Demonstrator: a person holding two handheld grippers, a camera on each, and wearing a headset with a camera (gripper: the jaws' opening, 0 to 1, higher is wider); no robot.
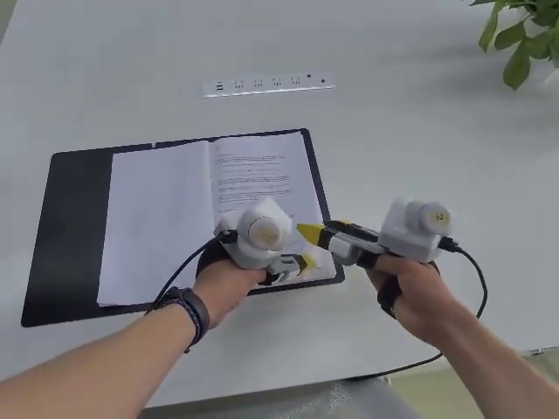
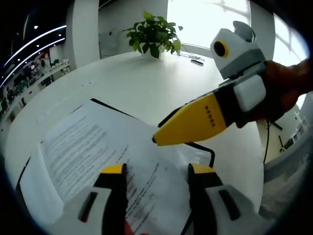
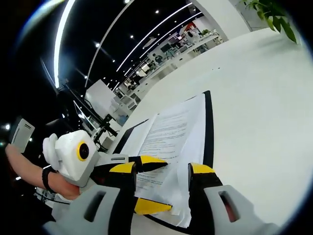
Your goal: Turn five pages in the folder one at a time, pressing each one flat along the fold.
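Note:
A black folder [image 1: 70, 236] lies open on the white table, a blank sheet [image 1: 157, 218] on its left half and a printed page [image 1: 262, 183] on its right. My left gripper [image 1: 297, 262] hovers open over the lower right corner of the printed page [image 2: 88, 147], its jaws [image 2: 156, 171] apart with nothing between them. My right gripper [image 1: 307, 231] points left at that corner from just off the folder's right edge. Its jaws [image 3: 163, 171] stand apart in front of the page edge [image 3: 181, 147]. The right gripper's yellow tip [image 2: 156, 139] nearly meets the left gripper [image 3: 166, 186].
A white power strip [image 1: 268, 85] lies on the table beyond the folder. A potted plant [image 1: 524, 39] stands at the far right corner [image 2: 154, 34]. Black cables [image 1: 480, 288] trail from both grippers toward the table's near edge.

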